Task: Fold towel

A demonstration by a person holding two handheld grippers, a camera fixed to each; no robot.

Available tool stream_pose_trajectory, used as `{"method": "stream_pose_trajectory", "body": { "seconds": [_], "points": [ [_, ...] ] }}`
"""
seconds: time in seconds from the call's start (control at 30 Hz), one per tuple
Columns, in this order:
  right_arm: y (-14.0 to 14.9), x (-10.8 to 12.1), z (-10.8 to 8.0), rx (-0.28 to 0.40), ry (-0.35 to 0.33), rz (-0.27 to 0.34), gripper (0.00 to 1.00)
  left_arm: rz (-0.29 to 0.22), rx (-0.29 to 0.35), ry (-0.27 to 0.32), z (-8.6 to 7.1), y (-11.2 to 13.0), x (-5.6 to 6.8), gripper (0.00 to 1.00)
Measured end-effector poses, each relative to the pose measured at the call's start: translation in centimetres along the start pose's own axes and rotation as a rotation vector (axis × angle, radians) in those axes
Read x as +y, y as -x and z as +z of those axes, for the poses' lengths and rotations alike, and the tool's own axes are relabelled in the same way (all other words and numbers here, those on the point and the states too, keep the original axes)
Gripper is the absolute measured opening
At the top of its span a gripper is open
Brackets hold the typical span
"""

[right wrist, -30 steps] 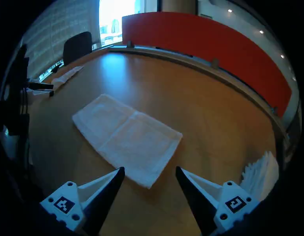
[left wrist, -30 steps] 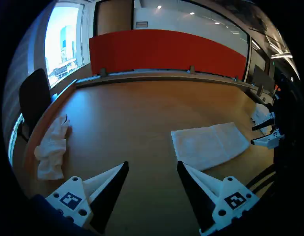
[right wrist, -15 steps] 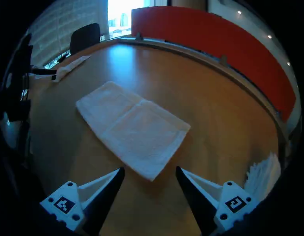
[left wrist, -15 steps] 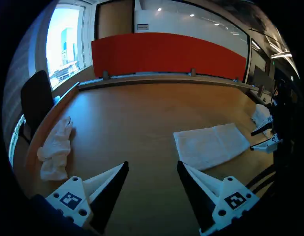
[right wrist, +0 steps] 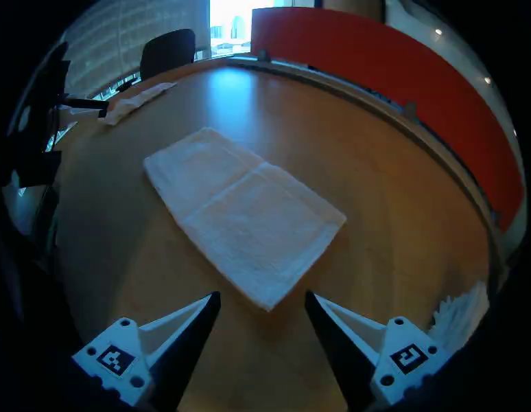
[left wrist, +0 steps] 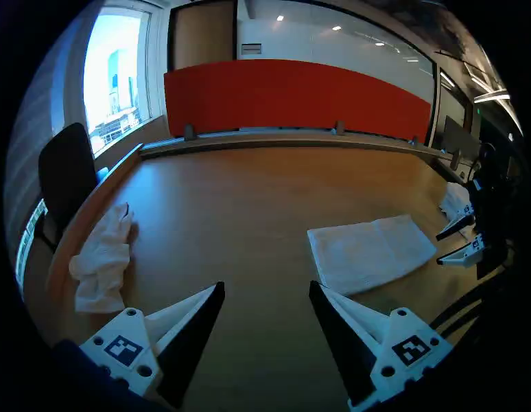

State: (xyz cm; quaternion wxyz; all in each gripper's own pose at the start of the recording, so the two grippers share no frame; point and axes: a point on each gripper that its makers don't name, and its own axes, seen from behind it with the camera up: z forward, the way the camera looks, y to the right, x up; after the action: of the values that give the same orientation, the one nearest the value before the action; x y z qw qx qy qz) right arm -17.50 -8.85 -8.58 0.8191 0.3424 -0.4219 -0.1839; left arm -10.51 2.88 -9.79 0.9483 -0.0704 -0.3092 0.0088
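A white towel lies flat on the wooden table, spread as a long rectangle with a crease across its middle. In the right gripper view its near corner sits just ahead of my right gripper, which is open and holds nothing. In the left gripper view the same towel lies to the right, ahead of my open left gripper, whose fingers are empty. The right gripper shows at the far right of the left gripper view, beyond the towel's end.
A crumpled white cloth lies near the table's left edge, by a black chair. Another stack of white cloth sits at the right. A red partition runs along the table's far side. A window lies beyond.
Both views have shifted slightly: the right gripper has edged closer to the towel's near corner, and the towel sits a little nearer in the left gripper view. Both grippers stay open.
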Motion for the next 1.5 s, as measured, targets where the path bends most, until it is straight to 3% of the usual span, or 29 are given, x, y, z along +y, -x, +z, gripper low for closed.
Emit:
{"method": "stream_pose_trajectory", "body": {
  "seconds": [0.47,0.8,1.27,1.5],
  "points": [
    [0.7,-0.1,0.6,-0.033,-0.017,-0.011,0.6,-0.004,-0.003,-0.008,-0.6,0.5,-0.5,0.91],
    [1.0,0.1,0.8,-0.04,-0.015,-0.009,0.51,-0.006,-0.001,-0.01,-0.8,0.4,-0.8,0.91],
    [0.8,0.1,1.0,-0.028,-0.014,-0.014,0.14,-0.004,-0.007,-0.011,-0.8,0.7,-1.0,0.91],
    [0.6,-0.2,0.9,-0.017,-0.022,-0.013,0.05,-0.001,-0.008,-0.011,-0.8,0.7,-0.9,0.91]
  ]
}}
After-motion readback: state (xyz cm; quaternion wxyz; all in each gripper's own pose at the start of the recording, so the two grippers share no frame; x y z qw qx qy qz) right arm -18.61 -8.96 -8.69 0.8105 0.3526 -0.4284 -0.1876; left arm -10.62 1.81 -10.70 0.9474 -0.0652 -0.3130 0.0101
